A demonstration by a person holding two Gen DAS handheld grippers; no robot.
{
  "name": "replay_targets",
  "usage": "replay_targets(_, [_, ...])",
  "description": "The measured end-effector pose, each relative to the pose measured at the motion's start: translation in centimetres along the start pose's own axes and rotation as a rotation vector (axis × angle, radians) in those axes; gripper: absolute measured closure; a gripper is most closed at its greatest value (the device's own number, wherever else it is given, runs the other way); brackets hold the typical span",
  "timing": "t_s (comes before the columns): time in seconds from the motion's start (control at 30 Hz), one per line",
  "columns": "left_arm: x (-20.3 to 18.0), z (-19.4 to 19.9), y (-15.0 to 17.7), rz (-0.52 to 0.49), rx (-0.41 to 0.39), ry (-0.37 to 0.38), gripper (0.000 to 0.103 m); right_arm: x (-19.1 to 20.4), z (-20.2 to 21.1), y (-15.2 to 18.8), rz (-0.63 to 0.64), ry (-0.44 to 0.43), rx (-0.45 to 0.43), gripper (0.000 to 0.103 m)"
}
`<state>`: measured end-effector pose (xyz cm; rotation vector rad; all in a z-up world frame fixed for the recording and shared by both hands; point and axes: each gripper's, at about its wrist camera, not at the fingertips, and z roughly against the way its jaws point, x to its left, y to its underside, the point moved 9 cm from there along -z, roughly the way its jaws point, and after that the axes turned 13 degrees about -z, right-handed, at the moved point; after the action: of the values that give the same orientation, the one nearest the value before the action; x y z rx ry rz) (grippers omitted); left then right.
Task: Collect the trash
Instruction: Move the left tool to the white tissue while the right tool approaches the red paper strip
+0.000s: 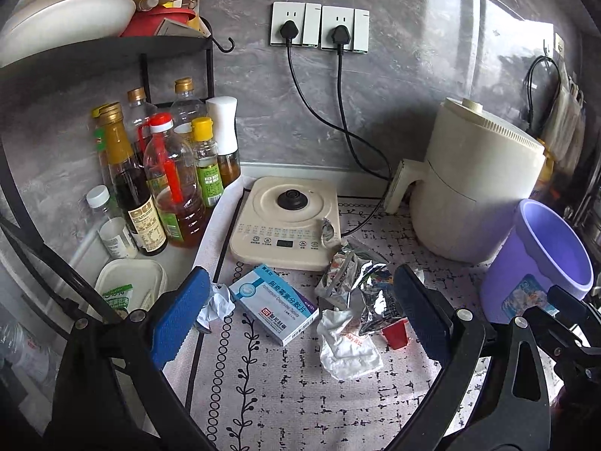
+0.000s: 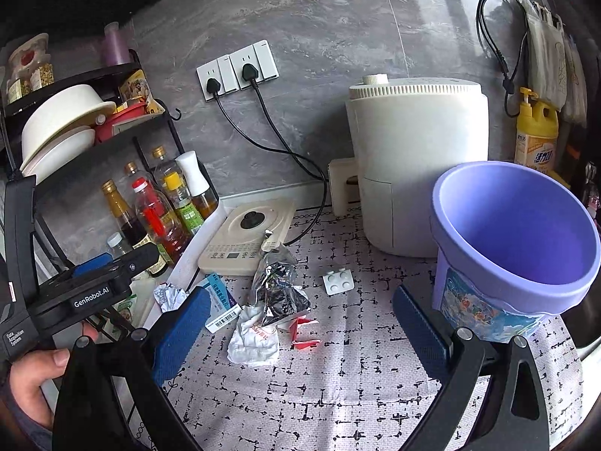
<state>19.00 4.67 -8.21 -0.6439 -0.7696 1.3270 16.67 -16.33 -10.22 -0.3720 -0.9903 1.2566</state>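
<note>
Trash lies on the patterned mat: a blue-white medicine box (image 1: 274, 302) (image 2: 219, 302), a crumpled white wrapper (image 1: 347, 344) (image 2: 253, 340), crumpled silver foil bags (image 1: 357, 282) (image 2: 278, 289), a small red scrap (image 1: 395, 332) (image 2: 304, 332), a crumpled tissue (image 1: 218, 302) (image 2: 169, 295) and a white blister pack (image 2: 339, 281). A purple bucket (image 1: 541, 259) (image 2: 514, 240) stands at the right. My left gripper (image 1: 300, 323) is open and empty above the trash. My right gripper (image 2: 300, 332) is open and empty, nearer the bucket.
A cream kettle base (image 1: 287, 221) (image 2: 244, 238) and a white air fryer (image 1: 473, 184) (image 2: 417, 165) stand at the back, with cords to wall sockets (image 1: 319, 28). Oil and sauce bottles (image 1: 161, 180) and a black rack (image 2: 86, 127) with bowls fill the left.
</note>
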Motion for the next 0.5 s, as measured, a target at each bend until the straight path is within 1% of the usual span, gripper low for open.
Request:
replay_targets(0.23, [0.6, -2.2, 2.1, 0.014, 0.064, -0.022, 0.006, -0.5, -2.0, 1.6, -0.006, 0.011, 0.046, 0.008])
replay_targets(0.4, [1.2, -3.9, 3.6, 0.042, 0.106, -0.047, 0.011, -0.9, -3.2, 2.6, -0.004, 0.021, 0.08, 0.009])
replay_targets(0.5, [1.6, -4.7, 4.3, 0.057, 0.119, -0.065, 0.014, -1.2, -4.0, 3.1, -0.007, 0.026, 0.099, 0.012])
